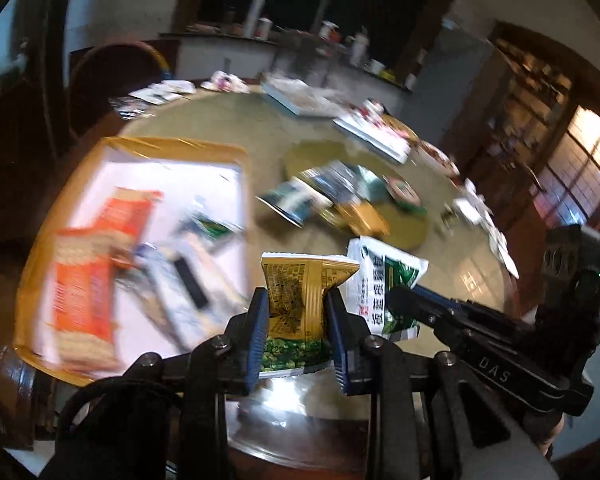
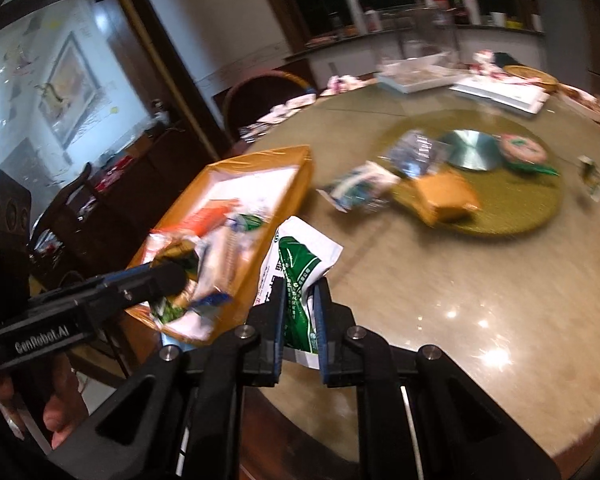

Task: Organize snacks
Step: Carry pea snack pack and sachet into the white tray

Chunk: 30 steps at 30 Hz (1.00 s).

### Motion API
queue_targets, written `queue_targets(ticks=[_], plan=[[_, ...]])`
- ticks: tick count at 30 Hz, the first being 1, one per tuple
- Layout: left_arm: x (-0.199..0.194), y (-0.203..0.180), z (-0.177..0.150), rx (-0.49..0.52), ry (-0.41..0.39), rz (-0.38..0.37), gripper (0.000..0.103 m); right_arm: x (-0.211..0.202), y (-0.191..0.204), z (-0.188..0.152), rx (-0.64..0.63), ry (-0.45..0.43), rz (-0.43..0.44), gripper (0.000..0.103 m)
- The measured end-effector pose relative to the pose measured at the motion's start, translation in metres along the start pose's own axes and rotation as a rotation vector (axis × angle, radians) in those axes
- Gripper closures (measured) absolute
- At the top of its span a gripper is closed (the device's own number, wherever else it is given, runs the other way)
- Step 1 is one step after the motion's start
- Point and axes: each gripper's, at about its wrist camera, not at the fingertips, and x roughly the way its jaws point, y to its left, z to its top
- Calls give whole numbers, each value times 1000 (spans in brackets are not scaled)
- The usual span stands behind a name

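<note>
My left gripper [image 1: 298, 300] is shut on a yellow-and-green snack packet [image 1: 300, 292] and holds it above the table's near edge. My right gripper [image 2: 298, 300] is shut on a white-and-green snack packet [image 2: 300, 264], which also shows in the left wrist view [image 1: 384, 280] just right of the yellow one. A yellow cardboard box [image 1: 172, 148] with a white floor lies to the left, holding orange cracker packs [image 1: 88, 280] and several other packets. In the right wrist view the box [image 2: 260, 168] is left of my fingers. More snack packets [image 1: 324, 196] lie on the round green turntable [image 1: 300, 152].
The round marble table [image 2: 480, 280] carries white trays [image 1: 300, 96] and plates at its far side. A wooden chair [image 1: 112, 76] stands behind the box. A counter with bottles [image 2: 420, 12] runs along the back wall.
</note>
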Motion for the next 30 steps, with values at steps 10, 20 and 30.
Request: queue_targets(ticks=[10,20,30], plan=[[-7,85,43,-128,-76,102,75,72,46,51,-86,71,36,88],[42,153,92,-188,-17,150,75,141,55,104,-103,131,20,88],[98,181,112,-205,116,217,75,197,51,115,-110,206,-35,88]])
